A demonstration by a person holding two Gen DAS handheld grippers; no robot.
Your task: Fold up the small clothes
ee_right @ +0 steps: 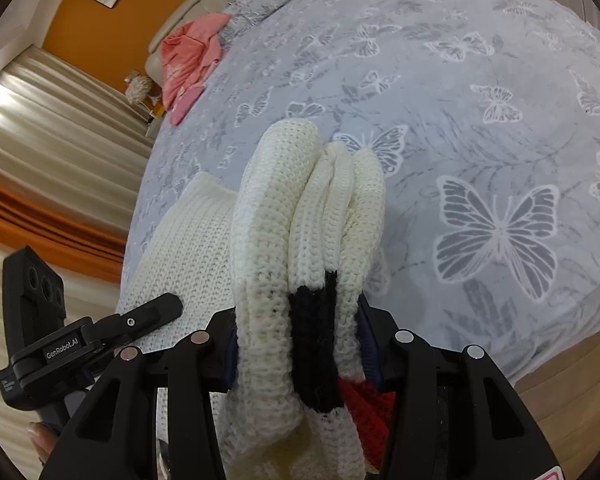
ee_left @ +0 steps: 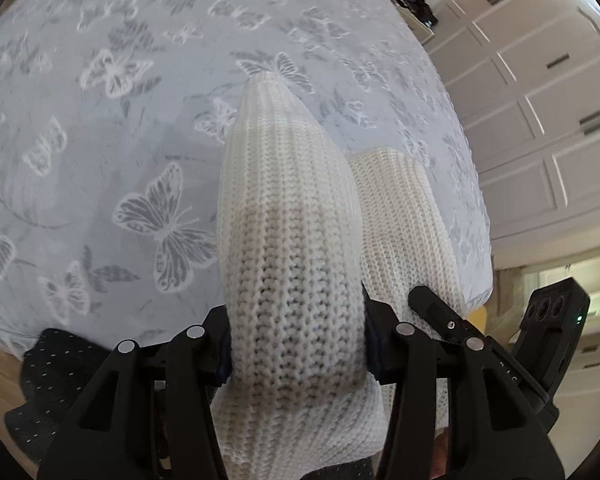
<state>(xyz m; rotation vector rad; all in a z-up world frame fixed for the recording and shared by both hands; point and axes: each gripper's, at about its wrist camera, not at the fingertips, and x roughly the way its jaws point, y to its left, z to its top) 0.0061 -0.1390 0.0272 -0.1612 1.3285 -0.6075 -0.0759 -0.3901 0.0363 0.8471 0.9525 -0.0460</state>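
A cream knitted garment (ee_left: 292, 240) with black and red knit parts (ee_right: 316, 340) is held up over a bed with a grey butterfly-print cover (ee_left: 100, 120). My left gripper (ee_left: 296, 340) is shut on a thick bunch of the knit. My right gripper (ee_right: 300, 344) is shut on several bunched folds of the same garment (ee_right: 312, 220). The rest of the knit (ee_right: 188, 248) hangs between the two grippers. The right gripper shows at the right of the left wrist view (ee_left: 440, 308), and the left gripper shows at the left of the right wrist view (ee_right: 140, 316).
A pink garment (ee_right: 188, 60) lies at the far end of the bed by the headboard. White cupboards (ee_left: 540, 120) stand to the right of the bed. A dark dotted cloth (ee_left: 52, 360) lies at the bed's near edge. Beige and orange curtains (ee_right: 40, 160) hang on the left.
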